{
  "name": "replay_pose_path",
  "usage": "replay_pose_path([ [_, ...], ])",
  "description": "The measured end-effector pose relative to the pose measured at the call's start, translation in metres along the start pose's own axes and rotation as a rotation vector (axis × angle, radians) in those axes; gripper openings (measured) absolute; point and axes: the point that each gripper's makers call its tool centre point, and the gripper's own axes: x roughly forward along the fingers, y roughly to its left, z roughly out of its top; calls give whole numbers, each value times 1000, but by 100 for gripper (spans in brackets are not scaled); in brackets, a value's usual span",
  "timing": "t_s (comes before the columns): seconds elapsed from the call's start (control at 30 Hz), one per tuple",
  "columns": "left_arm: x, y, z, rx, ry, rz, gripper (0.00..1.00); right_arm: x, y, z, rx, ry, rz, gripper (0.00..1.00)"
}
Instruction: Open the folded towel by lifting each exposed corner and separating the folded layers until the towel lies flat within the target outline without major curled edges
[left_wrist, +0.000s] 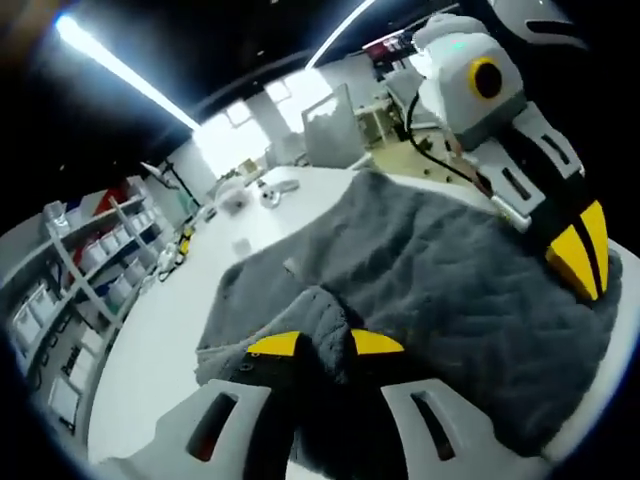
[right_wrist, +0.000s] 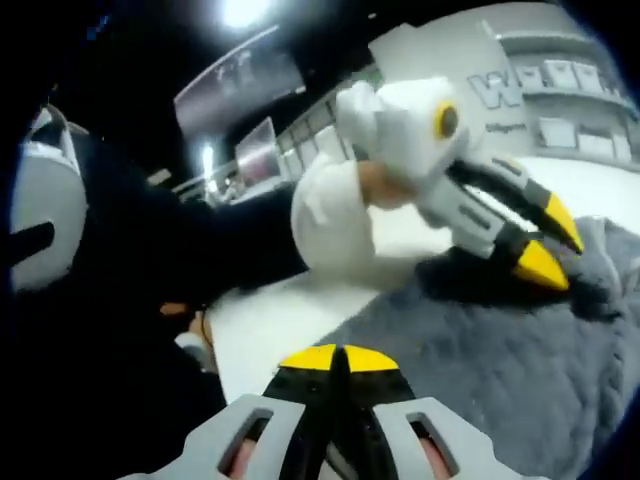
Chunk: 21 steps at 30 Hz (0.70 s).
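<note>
Your left gripper (left_wrist: 325, 345) is pinching a raised fold of the grey towel (left_wrist: 430, 280); in the left gripper view its yellow-tipped jaws stand a little apart with a hump of quilted cloth bunched up between them, both tips touching the fabric. The towel lies spread over the white table (left_wrist: 170, 330), rumpled, with its left edge folded over itself beside the bare tabletop; it reaches from the near jaws out to the far right. Your right gripper (left_wrist: 578, 250) comes into that view from the upper right, its yellow tips down on the towel's far-right part; from this angle you cannot tell how far they are parted.

In the right gripper view, your right gripper (right_wrist: 340, 358) has its jaws pressed together, the yellow tips meeting with no visible gap; whether a thin layer of cloth sits between them is not clear, as the towel (right_wrist: 480, 350) lies just beyond the tips. Your left gripper (right_wrist: 548, 245) shows across that view, tips down in a dark pucker of the towel, held by a hand in a white glove (right_wrist: 335, 215). Far off on the table stand a few small objects (left_wrist: 265, 190), too small to name; shelving (left_wrist: 90, 270) lines the left.
</note>
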Motion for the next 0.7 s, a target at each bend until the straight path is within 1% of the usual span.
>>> replay_pose_path([
  [0.03, -2, 1, -2, -17, 1, 2, 11, 3, 2, -4, -2, 13, 3, 0],
  [0.07, -3, 5, -4, -26, -5, 19, 10, 5, 4, -8, 0, 26, 9, 0],
  [0.13, -6, 6, -4, -48, -12, 23, 9, 9, 6, -12, -18, 37, 5, 0],
  [0.2, -10, 10, -4, -59, -22, 41, 8, 9, 6, -10, -25, 41, 3, 0],
  [0.27, -15, 15, -5, -97, -28, 64, 7, 9, 6, -10, -36, 55, 1, 0],
  [0.33, -19, 19, -4, -115, -31, 80, 7, 9, 6, -11, -44, 68, 2, 0],
  [0.47, -33, 31, -4, -177, -54, 138, 7, 9, 7, -12, -79, 100, 14, 0],
  [0.53, -40, 38, -8, -220, -52, 171, 6, 9, 7, -13, -90, 112, 28, 0],
  [0.57, -44, 42, -9, -224, -56, 186, 6, 9, 7, -13, -94, 121, 35, 0],
  [0.67, -54, 50, -14, -266, -65, 227, 6, 9, 8, -13, -91, 132, 45, 0],
  [0.7, -57, 54, -16, -291, -68, 246, 6, 9, 8, -13, -87, 135, 47, 0],
])
